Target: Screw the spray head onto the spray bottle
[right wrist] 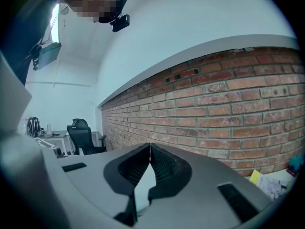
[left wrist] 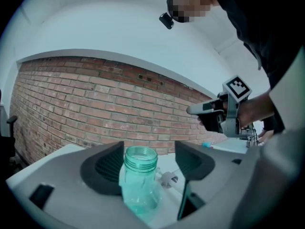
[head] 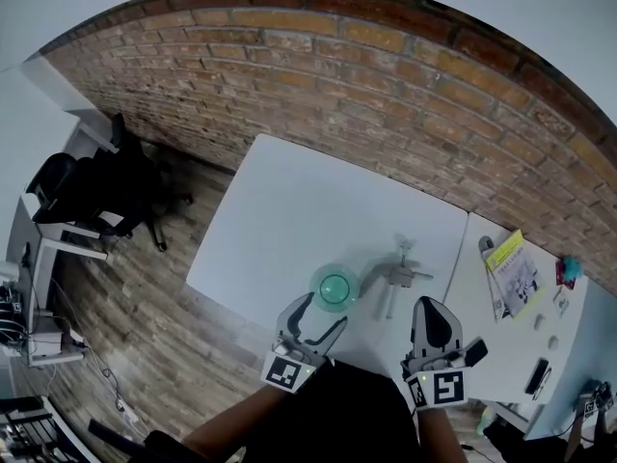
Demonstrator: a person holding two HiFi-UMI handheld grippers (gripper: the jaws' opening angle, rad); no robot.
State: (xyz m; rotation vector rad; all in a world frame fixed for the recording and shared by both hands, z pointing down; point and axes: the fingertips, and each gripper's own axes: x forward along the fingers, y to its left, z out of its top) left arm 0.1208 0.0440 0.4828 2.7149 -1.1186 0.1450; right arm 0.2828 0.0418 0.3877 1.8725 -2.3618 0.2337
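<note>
A clear green spray bottle [head: 335, 286] stands upright and uncapped on the white table [head: 289, 201]. In the left gripper view the bottle [left wrist: 139, 185] sits between the spread jaws of my left gripper [left wrist: 149, 151], with a gap on its right side. In the head view my left gripper [head: 325, 313] is open just short of the bottle. The white spray head [head: 399, 276] lies on the table to the bottle's right, and shows again as the spray head [left wrist: 167, 178] behind the bottle. My right gripper [head: 429, 309] is shut and empty, its jaws [right wrist: 150, 149] closed, near the table's front edge.
A brick wall [head: 405, 85] runs behind the table. A second white table [head: 482, 345] at the right carries a yellow booklet [head: 511, 268] and a dark phone [head: 537, 375]. A black office chair [head: 96, 186] stands on the wooden floor at the left.
</note>
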